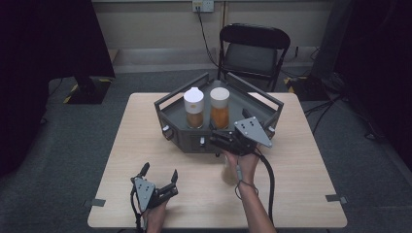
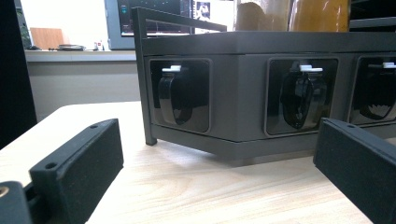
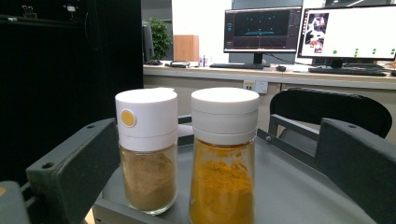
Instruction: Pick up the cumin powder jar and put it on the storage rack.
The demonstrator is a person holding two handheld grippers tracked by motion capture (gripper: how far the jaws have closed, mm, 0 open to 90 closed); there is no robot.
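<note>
Centrally on the desk [image 1: 301, 194] a dark grey angular tray [image 1: 171, 112] is set, with a low rail around its rim. Two jars are counted in it, side by side and upright: the left jar [image 1: 194, 108] is filled with brown powder, the right jar [image 1: 219, 108] with orange powder, and each is closed with a white cap. From the right tool's view they are seen just beside each other, though whether they touch cannot be told. A round yellow dot is borne on the cap of the left jar.

The right tool [image 1: 221, 141] is held at the tray's near wall, its jaws spread wide and nothing gripped; in its own view the two jars are framed between the jaws, farther off. The left tool [image 1: 159, 177] is kept low over the near part of the desk, well apart from the tray, its jaws likewise spread and empty.

Three recesses with glossy black clips are counted on the tray's front faces in the left tool's view; the third is cut off at the edge. The jar tops are cut off there too. One folding chair [image 1: 252, 51] is placed beyond the desk, and two monitors are seen in the right tool's view.
</note>
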